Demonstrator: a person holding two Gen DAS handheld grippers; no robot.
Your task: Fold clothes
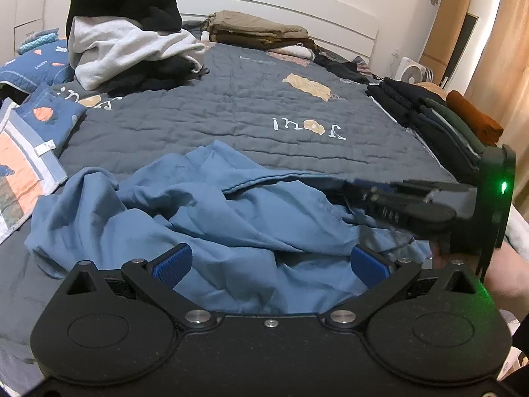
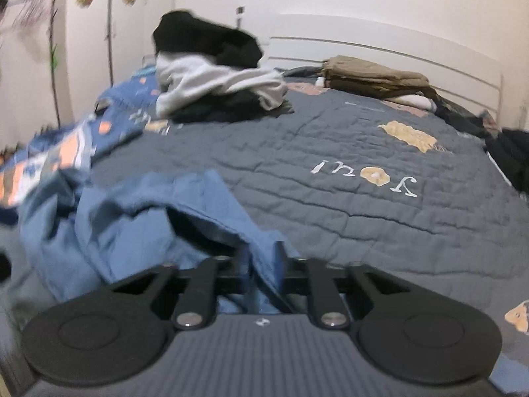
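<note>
Blue cotton garment (image 1: 205, 211) lies crumpled on the grey quilt (image 1: 251, 112), nearer than its "you" lettering. Right gripper (image 2: 263, 261) is pinched onto a fold; left gripper (image 1: 269, 264) gapes over it. Spreading flat probably comes next, needing a second hold.

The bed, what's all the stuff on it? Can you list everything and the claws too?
Blue garment: one, blue, crumpled at the near edge of the bed.
Quilt: one, grey, covering the bed.
Messy pile: one, black, white and grey, far left.
Tan stack: one, folded, by the headboard.
Dark stack: one, folded, black, green and rust, right edge.
Patterned pillows: several, blue and orange, left.
Fan: one, white, beyond the bed.
Left claw: open, over the blue garment.
Right claw: shut on the blue garment.
</note>
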